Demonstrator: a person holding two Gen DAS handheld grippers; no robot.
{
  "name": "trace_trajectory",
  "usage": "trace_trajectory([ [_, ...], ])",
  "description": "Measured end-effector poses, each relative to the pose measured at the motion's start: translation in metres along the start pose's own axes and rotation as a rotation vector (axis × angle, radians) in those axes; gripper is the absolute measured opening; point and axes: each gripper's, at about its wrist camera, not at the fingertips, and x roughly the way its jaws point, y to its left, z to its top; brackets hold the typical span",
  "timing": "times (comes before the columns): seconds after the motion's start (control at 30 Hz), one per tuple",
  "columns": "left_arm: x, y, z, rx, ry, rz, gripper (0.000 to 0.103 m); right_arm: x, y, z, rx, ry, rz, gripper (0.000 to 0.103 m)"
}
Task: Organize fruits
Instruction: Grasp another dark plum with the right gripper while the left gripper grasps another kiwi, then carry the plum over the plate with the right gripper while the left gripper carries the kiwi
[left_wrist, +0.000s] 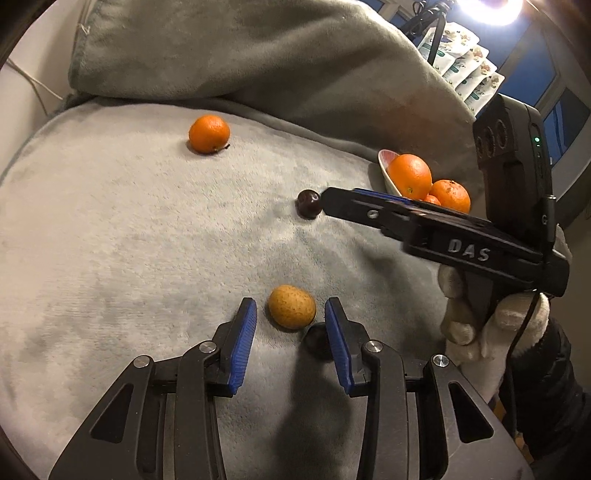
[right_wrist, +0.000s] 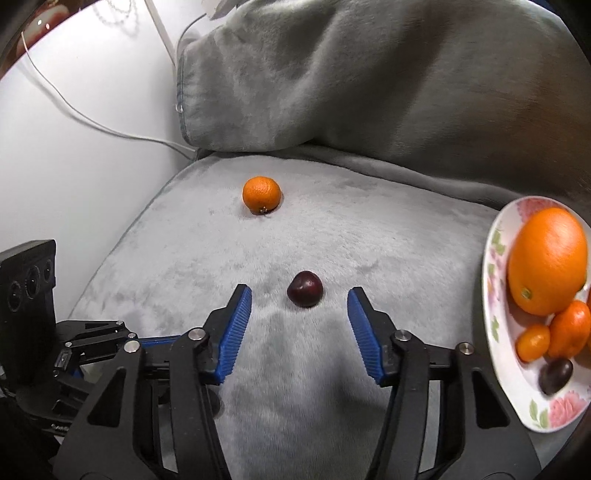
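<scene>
In the left wrist view my left gripper (left_wrist: 290, 310) is open, with a tan speckled fruit (left_wrist: 292, 306) between its fingertips on the grey cushion (left_wrist: 129, 240). A dark cherry (left_wrist: 317, 340) lies half hidden by the right finger. Another dark cherry (left_wrist: 309, 203) lies at the tip of my right gripper (left_wrist: 327, 201). A mandarin (left_wrist: 209, 133) sits farther back. In the right wrist view my right gripper (right_wrist: 299, 295) is open around that cherry (right_wrist: 305, 288), not touching it. The mandarin (right_wrist: 261, 194) lies beyond. A floral plate (right_wrist: 495, 258) at the right holds an orange (right_wrist: 548, 260) and several smaller fruits.
A grey back cushion (right_wrist: 369, 74) rises behind the seat. A white wall with a cable (right_wrist: 92, 122) is at the left. The plate also shows in the left wrist view (left_wrist: 388, 166) at the right, with a bright lamp (left_wrist: 491, 9) and patterned packets (left_wrist: 469, 66) behind.
</scene>
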Motion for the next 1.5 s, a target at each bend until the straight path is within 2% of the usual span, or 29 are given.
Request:
trace_trajectory([
  [0.2, 0.004, 0.002, 0.002, -0.018, 0.010, -0.019, 0.033, 0.016, -0.002, 0.003, 0.000, 0.025, -0.020, 0.049],
  [0.33, 0.006, 0.001, 0.003, -0.015, 0.009, -0.019, 0.026, 0.026, -0.006, 0.003, 0.002, 0.046, -0.031, 0.044],
  [0.57, 0.005, 0.002, 0.003, -0.015, 0.001, -0.016, 0.026, 0.029, -0.004, 0.004, -0.012, 0.048, -0.038, 0.034],
  [0.63, 0.004, 0.002, 0.002, -0.017, -0.002, -0.015, 0.025, 0.030, -0.002, 0.004, -0.026, 0.050, -0.037, 0.026],
  [0.83, 0.000, 0.005, -0.002, -0.023, -0.015, -0.011, 0.025, 0.029, 0.007, 0.003, -0.065, 0.038, -0.065, 0.025],
  [1.2, -0.017, 0.007, 0.000, -0.039, -0.065, -0.003, 0.025, -0.021, 0.000, -0.003, -0.053, -0.059, -0.075, 0.025],
  [1.5, -0.022, -0.011, 0.013, -0.013, -0.096, -0.037, 0.025, -0.080, -0.032, -0.021, 0.001, -0.143, -0.125, 0.024],
])
